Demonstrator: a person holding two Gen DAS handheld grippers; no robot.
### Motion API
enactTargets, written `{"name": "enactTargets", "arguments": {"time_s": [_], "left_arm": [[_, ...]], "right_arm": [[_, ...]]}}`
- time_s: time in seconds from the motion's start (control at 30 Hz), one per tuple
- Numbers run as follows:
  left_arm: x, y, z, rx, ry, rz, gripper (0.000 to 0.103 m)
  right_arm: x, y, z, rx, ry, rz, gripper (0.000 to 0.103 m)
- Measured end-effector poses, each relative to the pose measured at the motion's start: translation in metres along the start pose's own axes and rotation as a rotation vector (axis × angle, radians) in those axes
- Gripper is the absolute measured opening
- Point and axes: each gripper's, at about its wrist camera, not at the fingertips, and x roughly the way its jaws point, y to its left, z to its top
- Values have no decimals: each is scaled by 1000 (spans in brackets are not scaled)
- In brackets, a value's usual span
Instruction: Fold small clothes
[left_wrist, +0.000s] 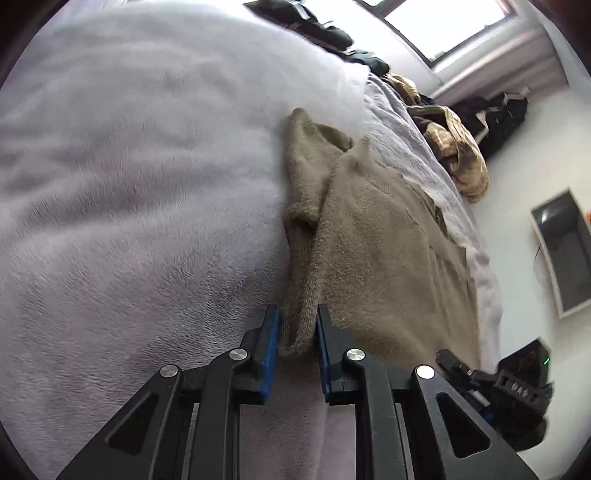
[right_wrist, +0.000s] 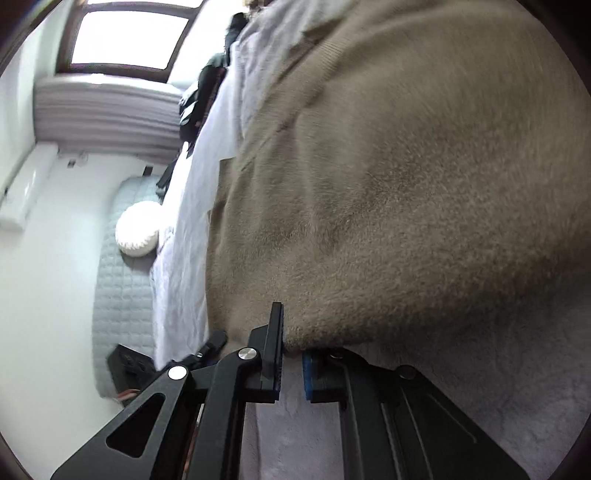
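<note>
Sweater (left_wrist: 373, 236), tan knit, lies on lilac fleece blanket (left_wrist: 129, 184), near bed edge. Left gripper (left_wrist: 297, 334) clamped on folded sleeve edge, blue pads pressing knit from both sides. Right gripper (right_wrist: 292, 350) pinching sweater hem, cloth bunched between pads. Dark clothes pile (left_wrist: 332, 33) farther along bed. Window (right_wrist: 129, 37) bright.

Cut off past the picture's top and right edges beyond the right gripper (right_wrist: 291, 354): the brown sweater (right_wrist: 406, 184), its corner hidden between the blue pads; blurred far ahead of the left gripper (left_wrist: 297, 332): dark clothes (left_wrist: 332, 33), shapes unreadable.
</note>
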Motion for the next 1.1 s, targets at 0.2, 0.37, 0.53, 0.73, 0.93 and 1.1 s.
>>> {"name": "enactTargets", "arguments": {"time_s": [0.2,0.37,0.53,0.73,0.93,1.1], "left_arm": [[10,13,-10,5,21,24,18],[-2,8,-13,62,13,35,18],[-10,6,-17,71,1,42,19],[-17,2,-20,87,7,64,19],[-32,3,-28,122,-26,58,77],[-39,-1,-29,164,-31,86,77]], "right_arm": [[11,-21,-5,61,26,-33,9],[2,-10,-9,11,48,-51,13],[-8,-14,-20,3,58,-68,13],[-14,-10,-32,-14,55,-83,13],[-19,-10,-39,-25,52,-94,14],[-21,-8,-43,-34,53,-96,30]]}}
